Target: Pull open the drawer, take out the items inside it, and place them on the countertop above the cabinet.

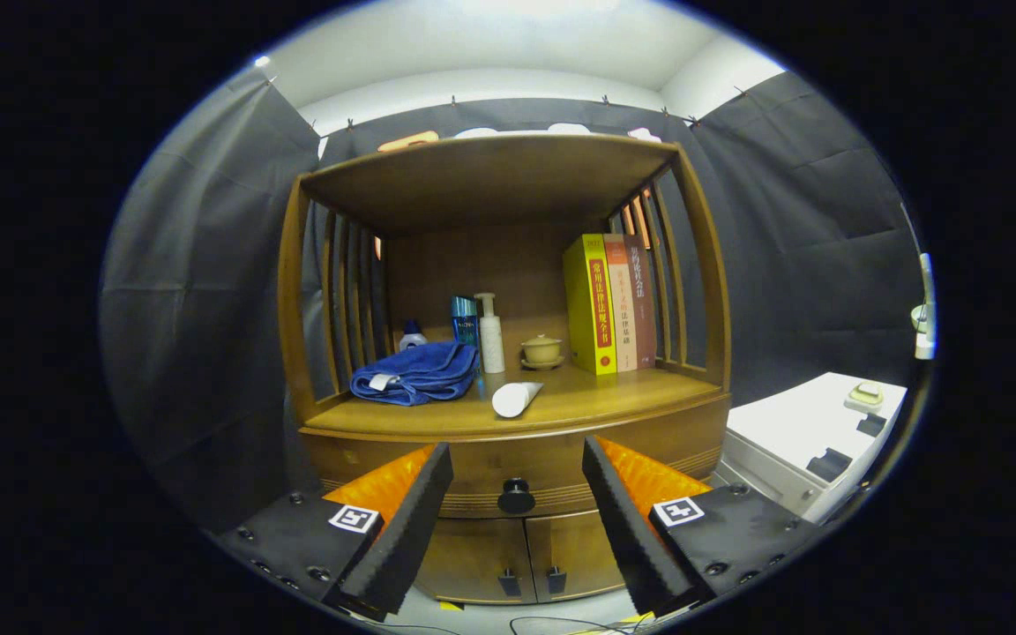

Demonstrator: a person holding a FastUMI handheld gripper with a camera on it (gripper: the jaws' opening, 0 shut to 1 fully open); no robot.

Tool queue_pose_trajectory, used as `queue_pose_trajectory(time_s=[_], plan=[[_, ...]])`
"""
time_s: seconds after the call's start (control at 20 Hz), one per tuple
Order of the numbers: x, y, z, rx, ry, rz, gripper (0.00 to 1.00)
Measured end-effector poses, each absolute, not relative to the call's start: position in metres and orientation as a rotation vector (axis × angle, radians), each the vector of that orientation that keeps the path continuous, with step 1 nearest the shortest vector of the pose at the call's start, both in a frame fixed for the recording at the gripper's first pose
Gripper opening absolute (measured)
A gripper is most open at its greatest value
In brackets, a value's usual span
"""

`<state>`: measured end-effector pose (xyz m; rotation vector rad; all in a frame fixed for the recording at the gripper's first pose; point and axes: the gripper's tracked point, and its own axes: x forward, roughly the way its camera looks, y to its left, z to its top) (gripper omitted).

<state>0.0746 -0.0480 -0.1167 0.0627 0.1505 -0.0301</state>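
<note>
Gripper view: claw (517, 494) open (empty), framing closed drawer's knob (516, 496).

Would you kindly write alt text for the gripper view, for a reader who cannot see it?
An open gripper faces a wooden cabinet, its fingers spread either side of the black knob of the closed drawer, which lies beyond them. On the countertop above sit a folded blue towel, a white tube lying down, bottles, a small lidded cup and upright books.
</note>
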Motion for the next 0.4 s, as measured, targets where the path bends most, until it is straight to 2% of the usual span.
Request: queue_pose_trajectory(time_s=[0.4], plan=[[0.012,-0.044,-0.031,0.075,0.088,-0.002,0.97]])
